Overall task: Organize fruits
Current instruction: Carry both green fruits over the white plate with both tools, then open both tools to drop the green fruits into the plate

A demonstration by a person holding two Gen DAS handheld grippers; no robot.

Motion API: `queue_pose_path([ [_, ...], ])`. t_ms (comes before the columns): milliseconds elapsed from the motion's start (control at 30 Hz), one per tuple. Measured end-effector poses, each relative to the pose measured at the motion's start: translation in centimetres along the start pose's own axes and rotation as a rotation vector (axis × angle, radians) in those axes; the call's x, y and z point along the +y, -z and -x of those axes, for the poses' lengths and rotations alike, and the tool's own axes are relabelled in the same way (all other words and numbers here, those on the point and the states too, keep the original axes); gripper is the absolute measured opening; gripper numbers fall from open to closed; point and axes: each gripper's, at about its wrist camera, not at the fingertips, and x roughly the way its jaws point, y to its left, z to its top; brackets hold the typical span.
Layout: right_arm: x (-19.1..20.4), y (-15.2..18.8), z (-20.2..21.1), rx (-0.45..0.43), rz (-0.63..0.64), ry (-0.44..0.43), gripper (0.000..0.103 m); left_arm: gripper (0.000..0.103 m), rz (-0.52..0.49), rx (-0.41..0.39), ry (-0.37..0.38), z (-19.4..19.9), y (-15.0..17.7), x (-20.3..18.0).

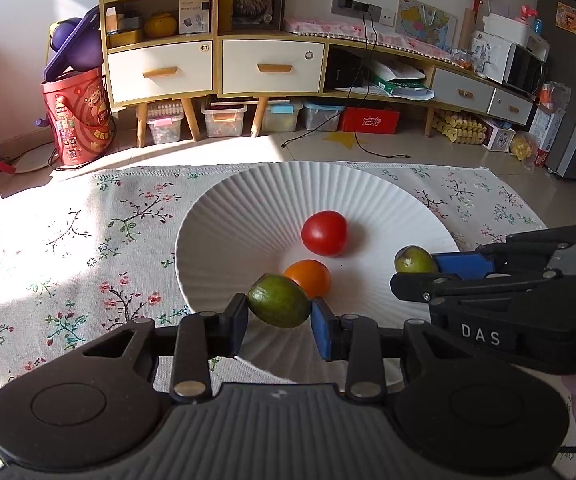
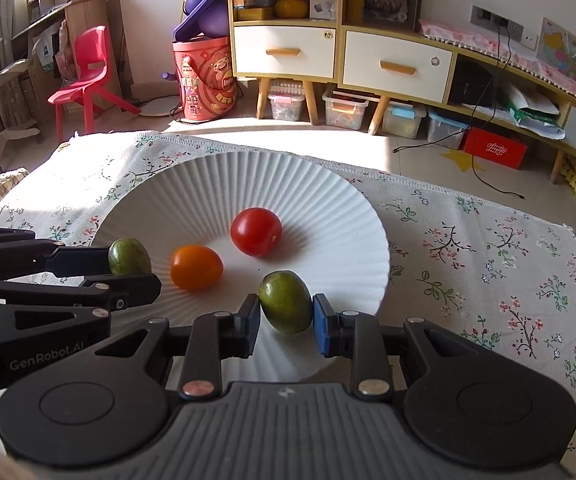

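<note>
Both your jaws are clenched on a green fruit: the left gripper (image 1: 279,320) holds its fruit (image 1: 279,306) over the plate's (image 1: 224,216) near rim, long axis across the jaws; the right fruit (image 2: 286,302) likewise, so release means lowering inward.

Left gripper (image 1: 279,312) clamps a green fruit (image 1: 278,301) over the 6 o'clock rim of the white ribbed plate (image 1: 224,216), orange fruit (image 1: 308,278) just behind, red tomato (image 1: 324,233) mid-plate, right gripper (image 1: 423,270) at 3 o'clock pinching a second green fruit (image 1: 413,259).
</note>
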Motion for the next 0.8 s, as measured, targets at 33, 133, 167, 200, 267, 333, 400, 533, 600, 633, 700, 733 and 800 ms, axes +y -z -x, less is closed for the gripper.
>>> queue_pose_path([
  [33,0.0,0.0,0.0,0.000,-0.002,-0.001,0.026,0.020,-0.001,0.000,0.001,0.0,0.0,0.0],
  [133,-0.1,0.0,0.1,-0.003,-0.006,0.000,0.026,0.021,0.002,-0.002,0.003,0.1,0.0,0.1],
  [167,-0.1,0.0,0.1,-0.005,-0.006,0.001,0.027,0.021,0.001,-0.001,0.005,0.2,-0.1,0.1],
  [200,-0.1,0.0,0.2,-0.007,-0.006,0.001,0.027,0.023,-0.001,-0.001,0.007,0.3,-0.1,0.1],
  [267,-0.2,0.0,0.4,-0.010,-0.010,0.000,0.032,0.027,-0.002,-0.005,0.007,0.4,-0.1,0.1],
  [333,-0.3,-0.1,0.8,-0.016,-0.019,-0.002,0.036,0.033,0.000,-0.007,0.008,0.7,-0.1,0.2],
  [400,-0.4,-0.1,1.2,-0.022,-0.024,-0.004,0.038,0.037,0.004,-0.010,0.009,1.0,0.0,0.4],
  [533,-0.6,-0.2,1.9,-0.037,-0.037,0.000,0.048,0.045,0.012,-0.019,0.013,1.8,0.0,0.7],
  [600,-0.7,-0.1,2.4,-0.043,-0.039,-0.001,0.050,0.048,0.012,-0.026,0.016,2.4,0.0,0.9],
  [633,-0.7,0.0,2.7,-0.048,-0.039,-0.001,0.052,0.051,0.013,-0.029,0.016,2.7,0.1,1.0],
  [700,-0.8,0.0,3.0,-0.053,-0.039,0.001,0.054,0.055,0.026,-0.036,0.016,3.3,0.1,1.4],
  [733,-0.8,0.1,3.3,-0.055,-0.040,0.003,0.055,0.056,0.032,-0.039,0.017,3.6,0.2,1.5],
  [800,-0.9,0.2,3.6,-0.059,-0.044,0.003,0.057,0.060,0.039,-0.043,0.016,4.1,0.3,1.7],
])
